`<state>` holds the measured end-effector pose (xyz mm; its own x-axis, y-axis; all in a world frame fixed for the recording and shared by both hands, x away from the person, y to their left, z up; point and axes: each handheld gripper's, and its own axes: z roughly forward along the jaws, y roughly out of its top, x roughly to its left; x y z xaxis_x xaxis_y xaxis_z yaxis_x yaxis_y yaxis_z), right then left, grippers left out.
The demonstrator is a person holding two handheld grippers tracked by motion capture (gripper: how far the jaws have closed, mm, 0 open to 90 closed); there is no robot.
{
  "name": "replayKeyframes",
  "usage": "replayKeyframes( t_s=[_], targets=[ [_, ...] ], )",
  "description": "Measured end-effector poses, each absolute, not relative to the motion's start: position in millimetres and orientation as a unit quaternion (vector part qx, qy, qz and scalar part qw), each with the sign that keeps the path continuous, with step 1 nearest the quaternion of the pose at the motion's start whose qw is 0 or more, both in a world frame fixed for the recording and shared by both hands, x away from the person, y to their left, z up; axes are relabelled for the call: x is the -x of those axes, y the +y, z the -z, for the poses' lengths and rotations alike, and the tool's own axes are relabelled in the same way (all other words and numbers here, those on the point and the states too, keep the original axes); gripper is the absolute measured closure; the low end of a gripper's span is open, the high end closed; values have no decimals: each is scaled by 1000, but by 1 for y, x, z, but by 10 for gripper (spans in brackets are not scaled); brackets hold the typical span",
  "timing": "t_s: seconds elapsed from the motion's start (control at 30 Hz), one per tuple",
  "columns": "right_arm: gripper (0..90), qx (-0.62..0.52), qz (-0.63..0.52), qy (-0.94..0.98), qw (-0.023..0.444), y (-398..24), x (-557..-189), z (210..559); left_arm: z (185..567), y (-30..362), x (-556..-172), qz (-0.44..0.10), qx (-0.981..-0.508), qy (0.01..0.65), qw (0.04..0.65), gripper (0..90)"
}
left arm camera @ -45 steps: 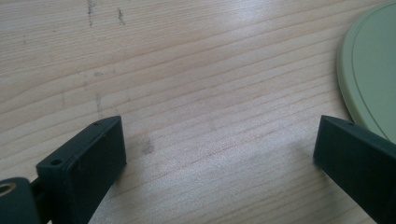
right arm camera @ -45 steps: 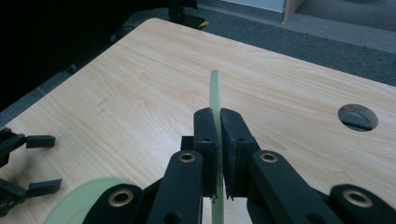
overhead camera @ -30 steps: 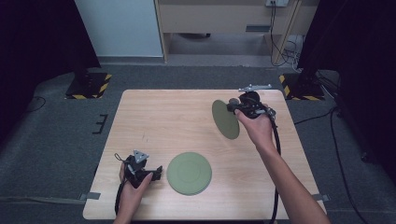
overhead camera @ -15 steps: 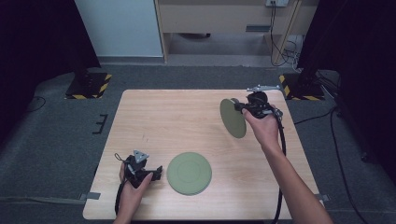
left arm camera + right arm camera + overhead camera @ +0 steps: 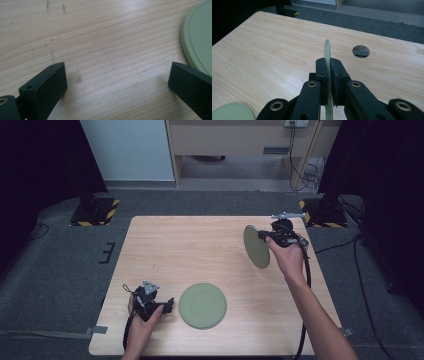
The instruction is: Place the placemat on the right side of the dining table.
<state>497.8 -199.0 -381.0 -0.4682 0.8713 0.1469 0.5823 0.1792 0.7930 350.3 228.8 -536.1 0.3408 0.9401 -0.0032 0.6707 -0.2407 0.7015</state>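
Green and thin, the held plate stands on edge in the air over the far right part of the wooden surface, its rim pinched between the jaws of the right tongs, which are clenched on it. A second plate lies flat near the front edge, right of the left tongs, whose jaws stand wide apart with nothing between them, one jaw just beside that plate's rim.

To do this step well, the carry probably wants a firm pinch and a slow turn to level before the held plate comes down, since a grip on so narrow an edge could let it swing or slip. Keeping it clear of the round hole in the surface seems wise.

From the right gripper view the held plate appears edge-on, so its face and how deep the jaws bite are hard to judge. Its height above the surface cannot be told.
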Motion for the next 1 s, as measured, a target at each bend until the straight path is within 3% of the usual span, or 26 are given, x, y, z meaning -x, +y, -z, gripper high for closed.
replayKeyframes(
  t_s=[1.0],
  targets=[
    [861, -509, -412, 736, 172, -229, -499, 398, 536, 229, -350, -216, -758, 531, 311, 15]
  ],
)
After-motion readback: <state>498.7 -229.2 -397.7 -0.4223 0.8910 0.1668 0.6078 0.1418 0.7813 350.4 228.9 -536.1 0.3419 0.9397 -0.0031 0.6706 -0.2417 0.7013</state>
